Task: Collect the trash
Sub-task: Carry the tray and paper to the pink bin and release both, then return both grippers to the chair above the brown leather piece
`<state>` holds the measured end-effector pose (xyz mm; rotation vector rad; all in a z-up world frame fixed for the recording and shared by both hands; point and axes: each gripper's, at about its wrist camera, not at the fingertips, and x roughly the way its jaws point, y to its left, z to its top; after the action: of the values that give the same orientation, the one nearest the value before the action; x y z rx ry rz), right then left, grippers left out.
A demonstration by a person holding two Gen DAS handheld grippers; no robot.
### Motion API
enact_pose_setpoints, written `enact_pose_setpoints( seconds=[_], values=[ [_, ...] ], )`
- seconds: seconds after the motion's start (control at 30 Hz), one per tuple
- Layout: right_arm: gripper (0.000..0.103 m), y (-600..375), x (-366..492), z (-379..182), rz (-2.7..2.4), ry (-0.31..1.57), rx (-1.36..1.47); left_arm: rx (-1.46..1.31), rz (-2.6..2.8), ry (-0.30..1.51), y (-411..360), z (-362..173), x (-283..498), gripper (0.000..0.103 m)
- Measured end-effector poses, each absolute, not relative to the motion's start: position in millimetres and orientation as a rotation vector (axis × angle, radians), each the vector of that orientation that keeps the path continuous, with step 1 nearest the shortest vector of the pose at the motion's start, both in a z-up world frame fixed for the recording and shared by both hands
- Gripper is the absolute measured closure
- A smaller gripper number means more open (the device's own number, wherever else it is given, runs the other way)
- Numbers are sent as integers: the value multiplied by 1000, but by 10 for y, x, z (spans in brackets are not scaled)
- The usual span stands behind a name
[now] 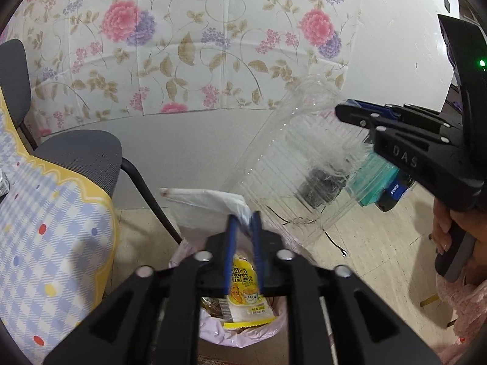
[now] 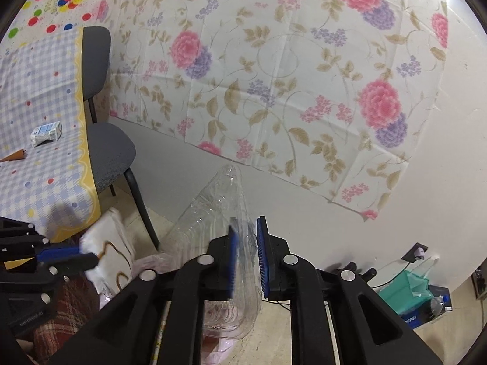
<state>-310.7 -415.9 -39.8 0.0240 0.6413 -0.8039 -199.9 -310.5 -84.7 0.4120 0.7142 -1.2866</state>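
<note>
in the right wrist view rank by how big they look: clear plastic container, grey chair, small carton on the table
1. grey chair
2. clear plastic container, held in the right gripper; it sits close to the camera, so its rank against the chair is unsure
3. small carton, clearly smallest

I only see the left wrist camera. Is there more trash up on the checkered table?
Observer: Yes. A small carton lies on its side on the table.
Operator: Just that one?
Observer: No, a brown cone-shaped scrap lies near the carton, not touching it.
Operator: What does my white wrapper look like from the other side?
Observer: The white wrapper pinched in your left hand-held gripper has a brown curly line printed on it.
</note>
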Motion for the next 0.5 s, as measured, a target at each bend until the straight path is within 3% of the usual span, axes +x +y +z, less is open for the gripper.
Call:
enact_pose_setpoints(
  seconds=[0.03, 0.07, 0.4, 0.5],
  values=[
    [66, -4166, -3067, -421, -795, 642, 30, 405, -1279, 717, -3108, -846, -1976, 58],
    [53, -4168, -3032, -441, -785, 643, 38, 390, -1276, 719, -3099, -845, -1945, 45],
    [52, -4116, -2883, -519, -712, 661, 104, 282, -1149, 751, -2704, -786, -1561, 45],
    [46, -4095, -2818, -575, -721, 674, 101, 260, -1103, 751, -2503, -740, -1463, 45]
  ],
)
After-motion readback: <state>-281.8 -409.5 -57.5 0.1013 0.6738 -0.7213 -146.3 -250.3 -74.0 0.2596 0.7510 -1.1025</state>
